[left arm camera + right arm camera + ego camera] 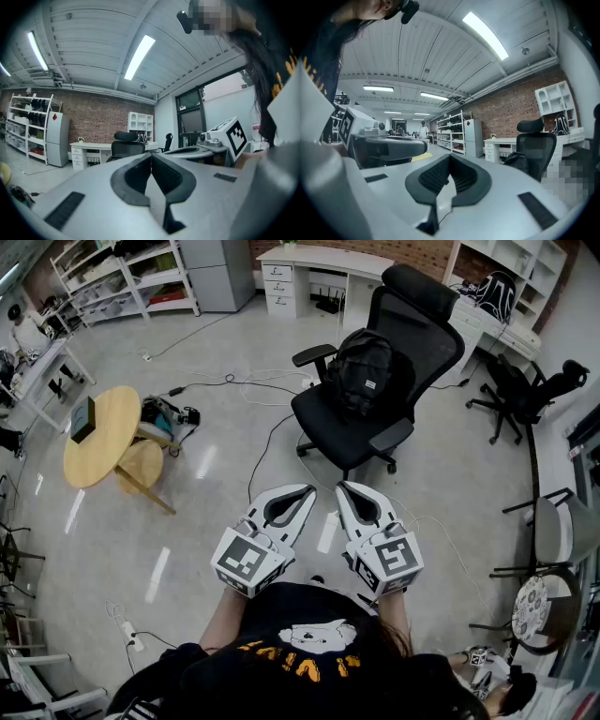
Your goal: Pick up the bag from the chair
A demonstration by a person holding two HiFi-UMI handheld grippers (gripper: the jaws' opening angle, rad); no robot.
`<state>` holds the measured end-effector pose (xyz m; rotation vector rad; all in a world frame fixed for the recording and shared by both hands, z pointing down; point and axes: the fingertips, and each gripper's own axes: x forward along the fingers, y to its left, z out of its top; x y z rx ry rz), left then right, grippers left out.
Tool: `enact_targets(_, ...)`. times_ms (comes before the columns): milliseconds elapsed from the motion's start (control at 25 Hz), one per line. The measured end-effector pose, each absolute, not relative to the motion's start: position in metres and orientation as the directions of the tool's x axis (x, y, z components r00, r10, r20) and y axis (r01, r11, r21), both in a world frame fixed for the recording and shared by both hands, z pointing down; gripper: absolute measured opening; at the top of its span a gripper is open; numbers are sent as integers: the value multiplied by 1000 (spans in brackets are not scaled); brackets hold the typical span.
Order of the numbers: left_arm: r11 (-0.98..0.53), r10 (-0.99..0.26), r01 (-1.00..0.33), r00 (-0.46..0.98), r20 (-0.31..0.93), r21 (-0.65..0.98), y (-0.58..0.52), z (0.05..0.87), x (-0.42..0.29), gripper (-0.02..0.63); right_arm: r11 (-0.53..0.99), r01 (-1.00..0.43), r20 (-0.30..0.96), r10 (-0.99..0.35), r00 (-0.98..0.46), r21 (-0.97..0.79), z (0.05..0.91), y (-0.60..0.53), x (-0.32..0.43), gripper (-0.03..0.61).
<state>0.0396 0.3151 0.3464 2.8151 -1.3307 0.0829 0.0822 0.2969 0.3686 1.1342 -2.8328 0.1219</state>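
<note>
My left tongs and right tongs sit level and side by side before me, both pressed together on nothing, because I judge I'm too far off to grasp yet. The black bag rests on the seat of the chair, propped against its backrest, well ahead of me.

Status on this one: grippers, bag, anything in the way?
Left gripper and right gripper shut, empty, short of the chair. Black bag on the seat, untouched. Floor cable lies between.
</note>
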Motion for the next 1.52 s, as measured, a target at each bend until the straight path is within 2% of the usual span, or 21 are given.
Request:
enact_targets(360,-643,-765,-766,641,63,-11,318,349,53,9,728,-680,60,-677,-733,-85,364,294,94,3)
enact_targets(880,-620,-781,-785,617,98,-4,300,353,44,9,717,-685,64,-683,-727,-129,372,278,97,3)
enact_targets(1520,-659,-740,-749,661,125,62,171,384,26,9,663,-731,128,-721,-681,-160,397,155,82,3)
